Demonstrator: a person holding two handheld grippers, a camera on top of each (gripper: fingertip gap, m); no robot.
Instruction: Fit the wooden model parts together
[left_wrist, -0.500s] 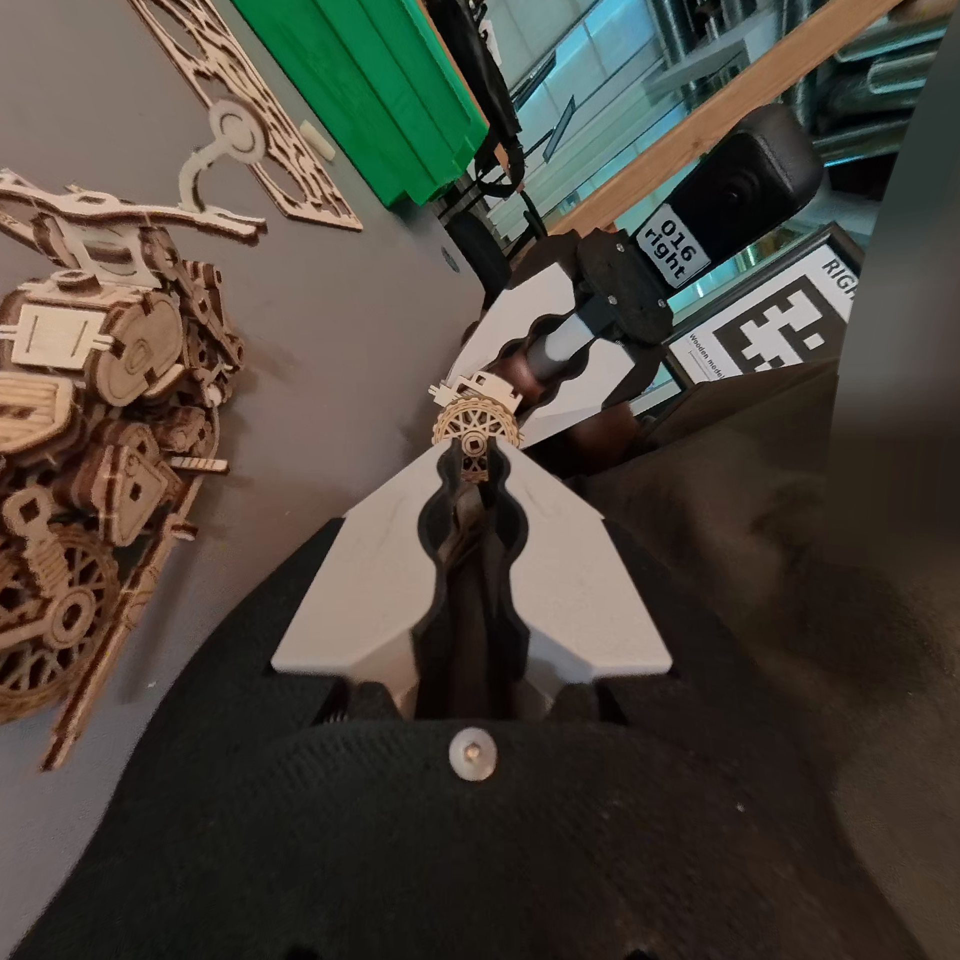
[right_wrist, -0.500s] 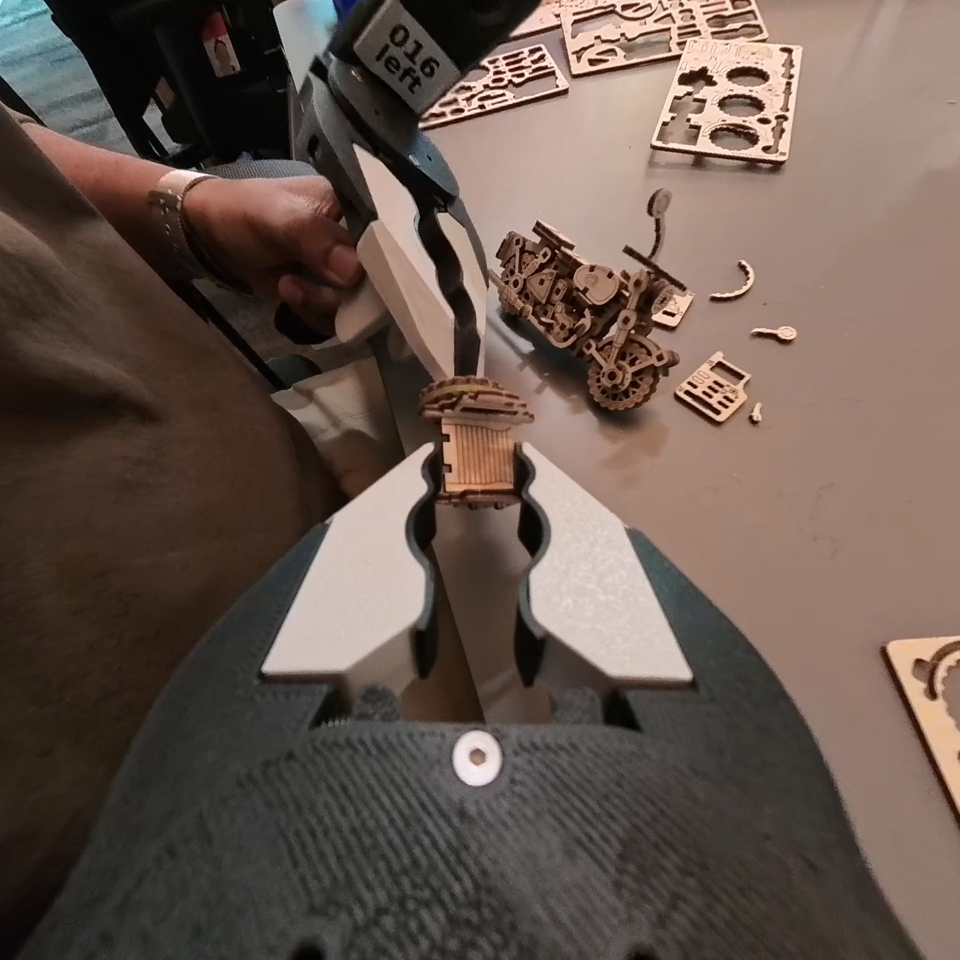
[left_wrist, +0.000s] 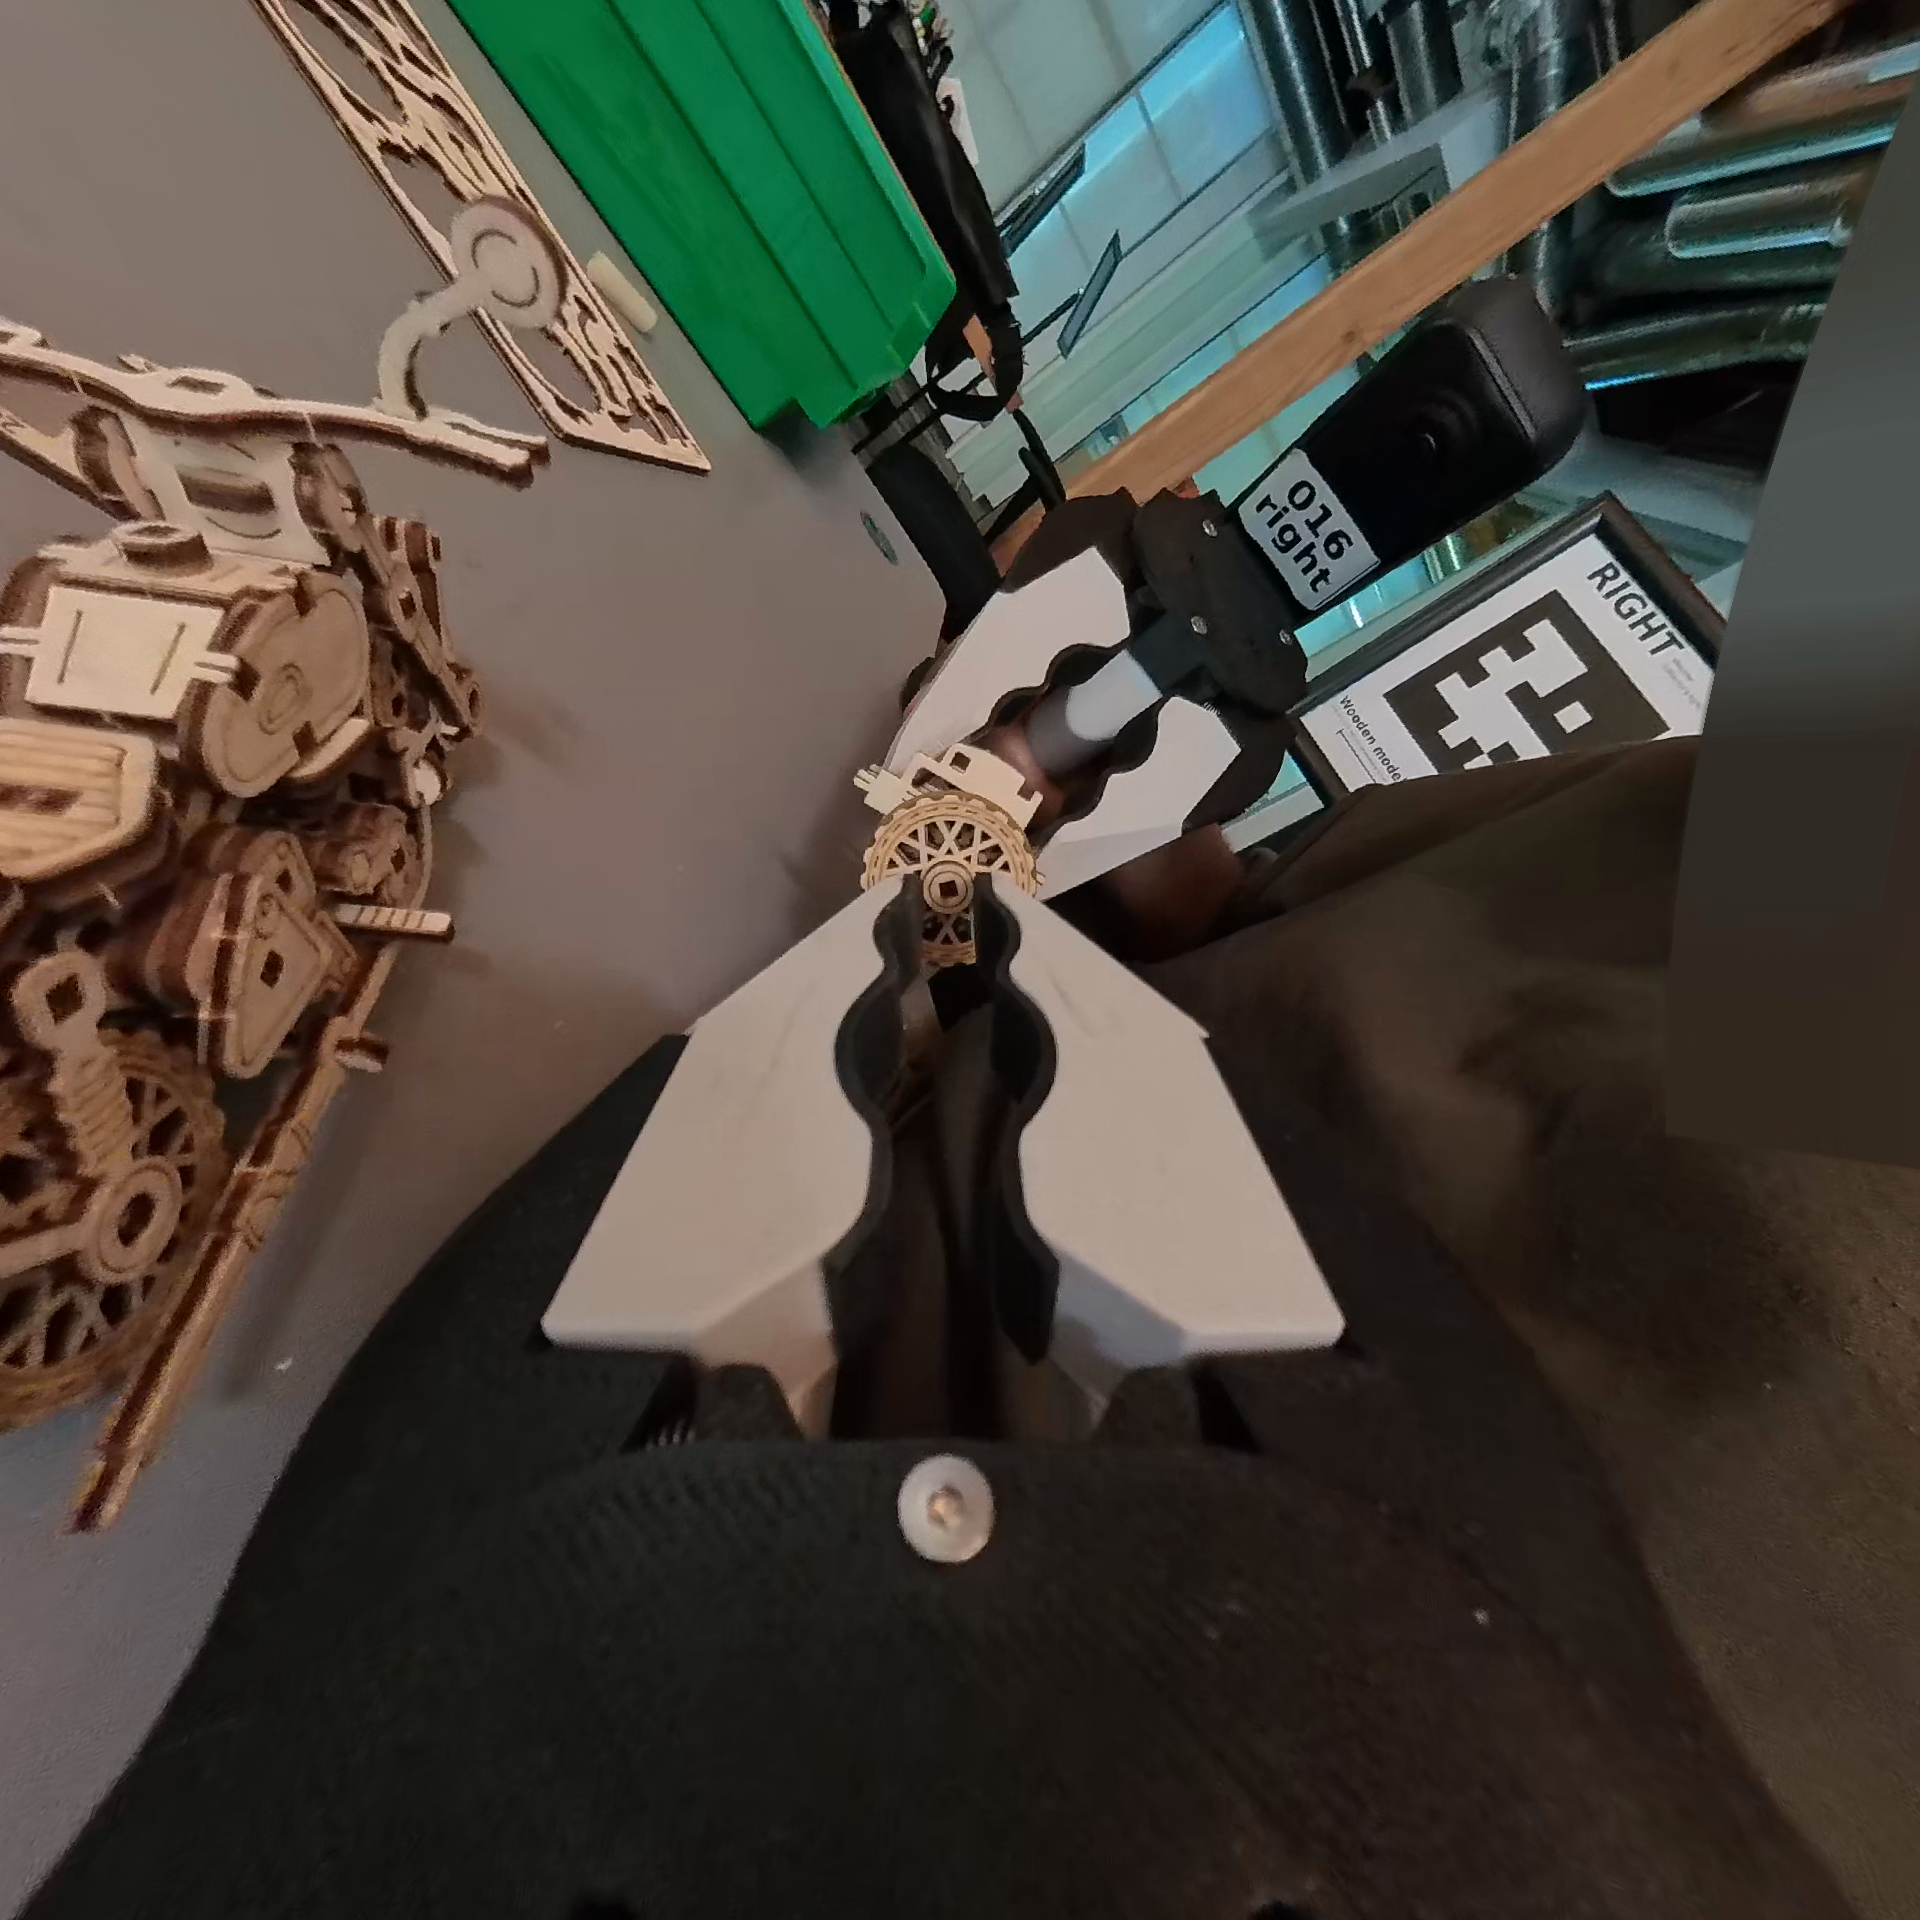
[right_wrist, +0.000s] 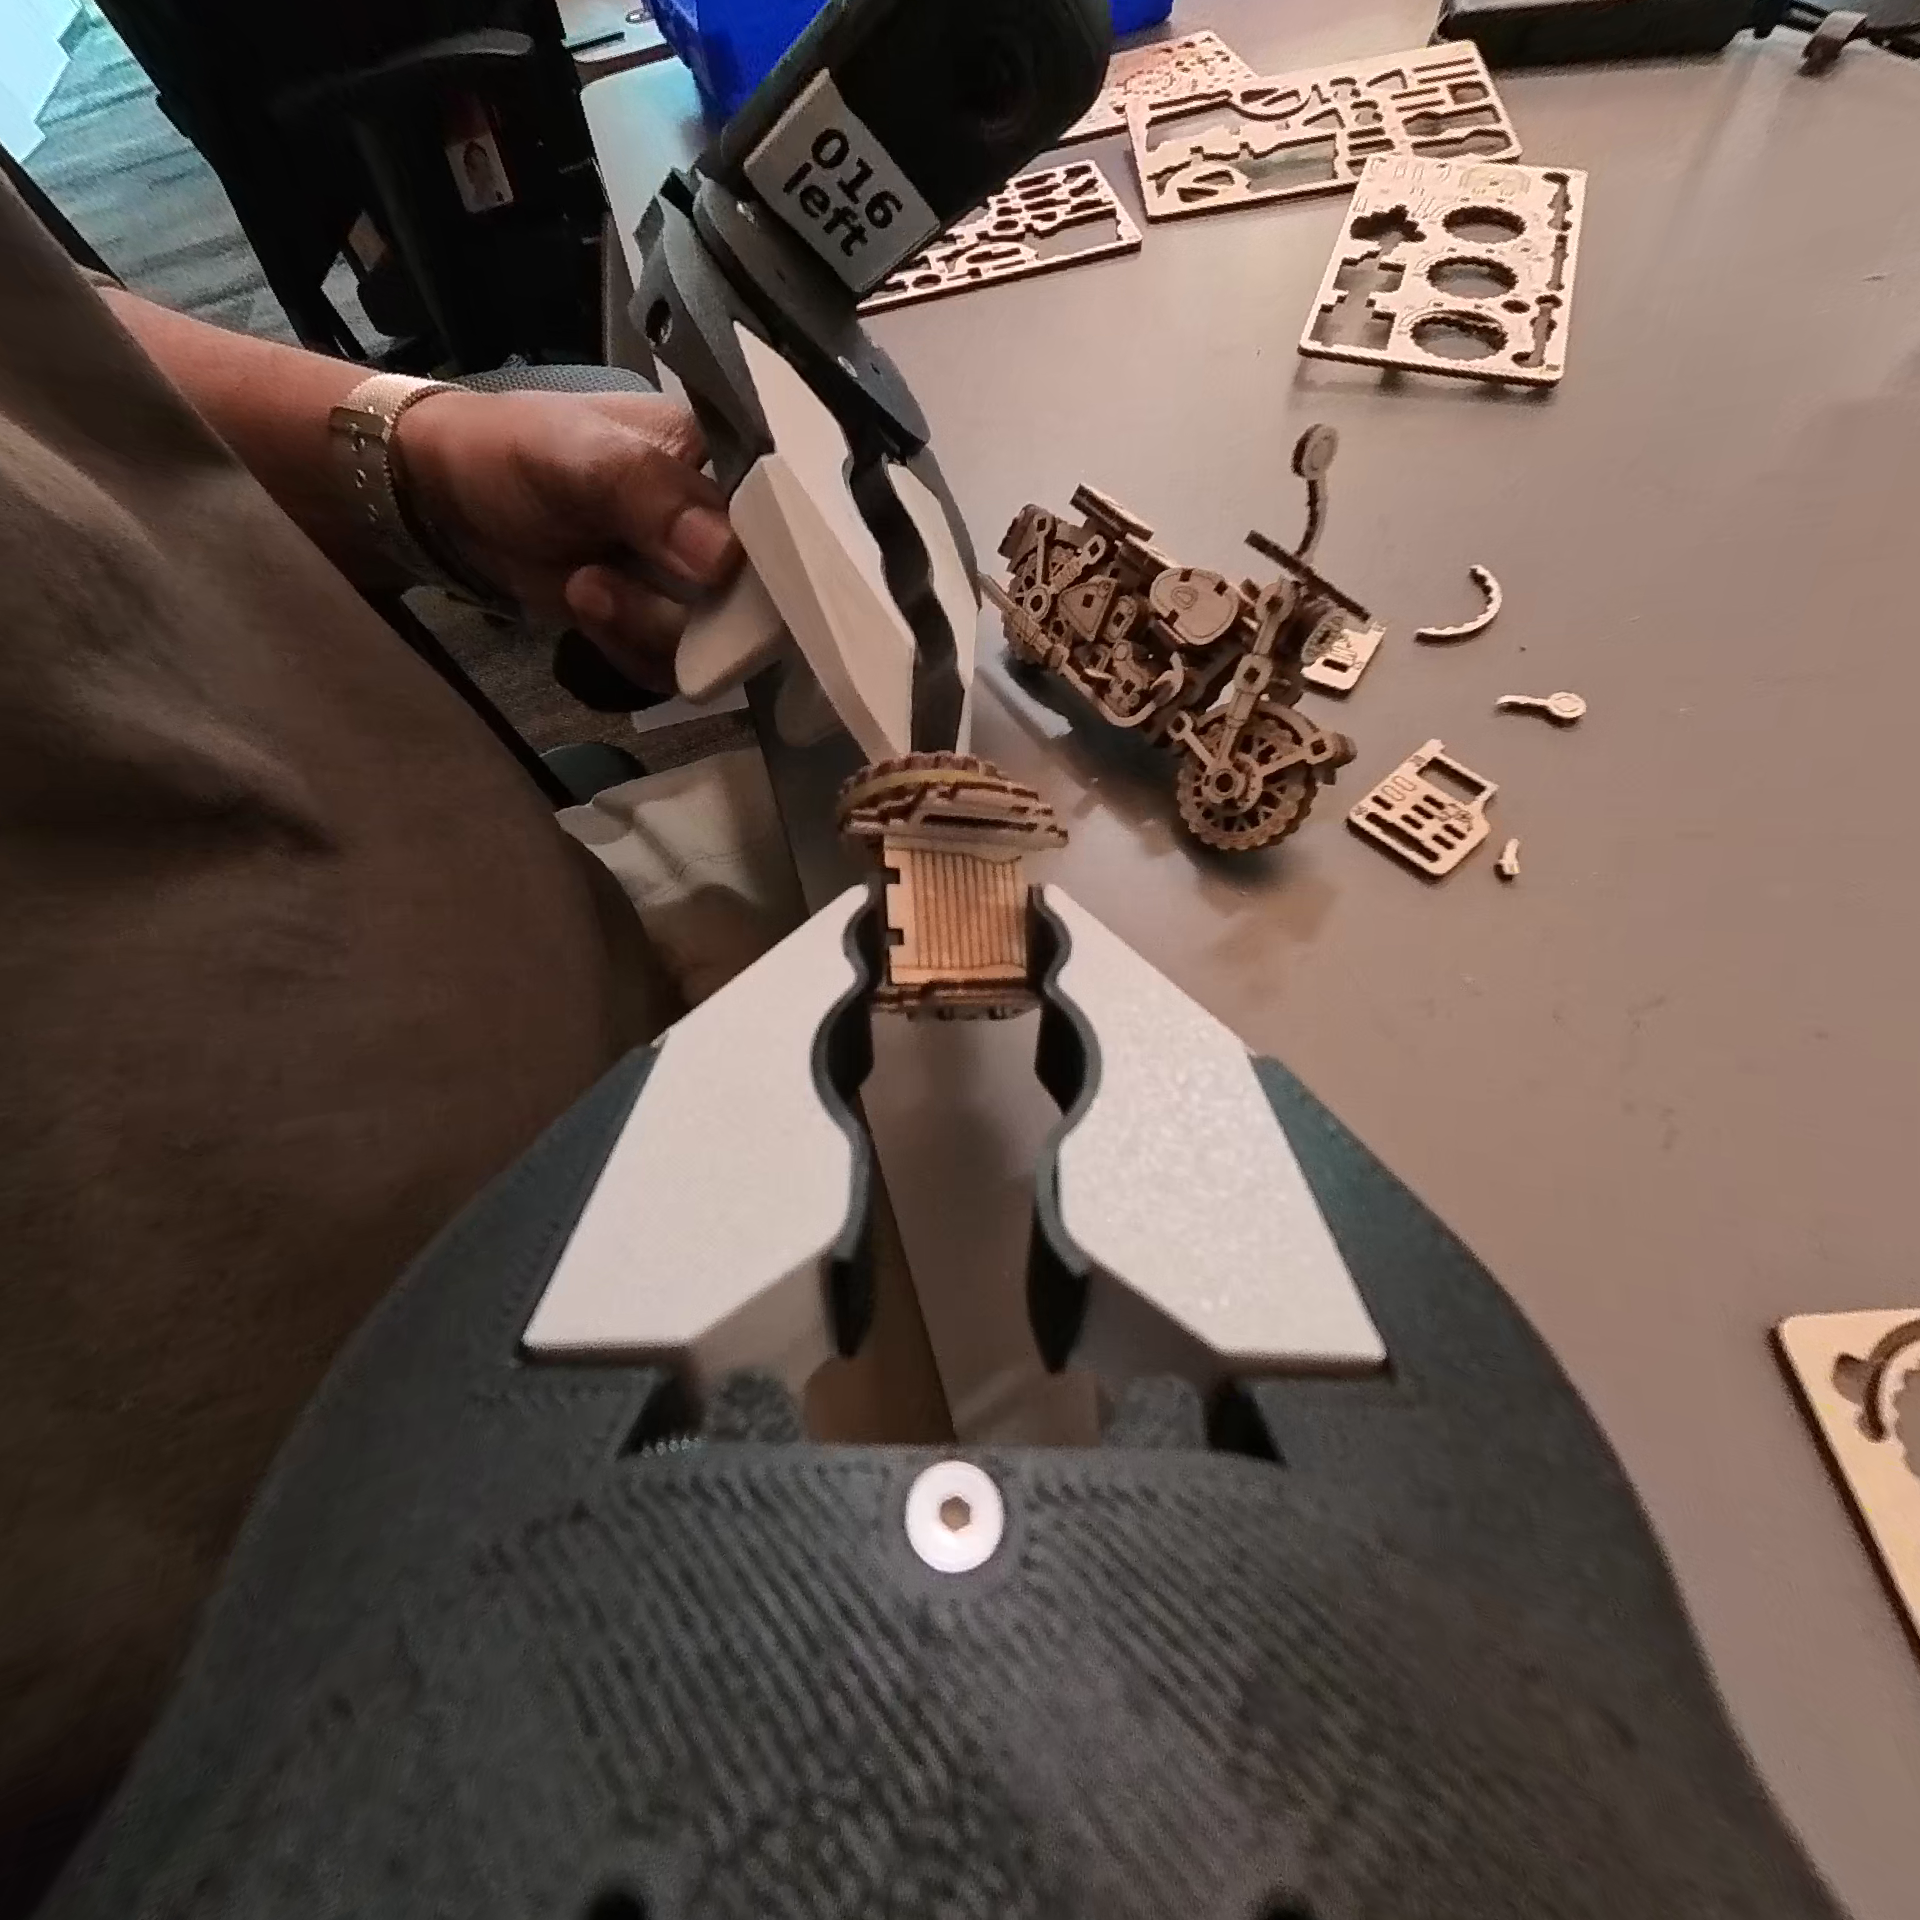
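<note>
Left tool (left_wrist: 948, 914): clenched on the spoked wooden wheel (left_wrist: 951, 857), pinching its lower rim so most of the disc stands clear beyond the tips.
Right tool (right_wrist: 954, 935): grasping the ribbed wooden block (right_wrist: 961, 925) by its two side faces, fingers partly closed to its width.
Where the parts are: both held in the air over the near edge of the table (right_wrist: 1558, 1039), in front of the person's body, well apart from the wooden motorcycle model (right_wrist: 1174, 665) standing farther out.
Key relation: wheel lies straight beyond the block's far end, touching or just short of it; I cannot tell whether it is seated.
Tools to each other: tip to tip, nearly head-on, left tool coming down from above.
Block axis: long axis runs forward along the right tool's fingers, ribs parallel to it, far end toward the wheel.
Wheel axis: disc face turned toward the left wrist camera, seen edge-on from the right wrist view, lying across the block's end like a cap.
Judged step: pressing wheel and block together along the block's axis.
Nearer tool: neither; both meet at the joint.
</note>
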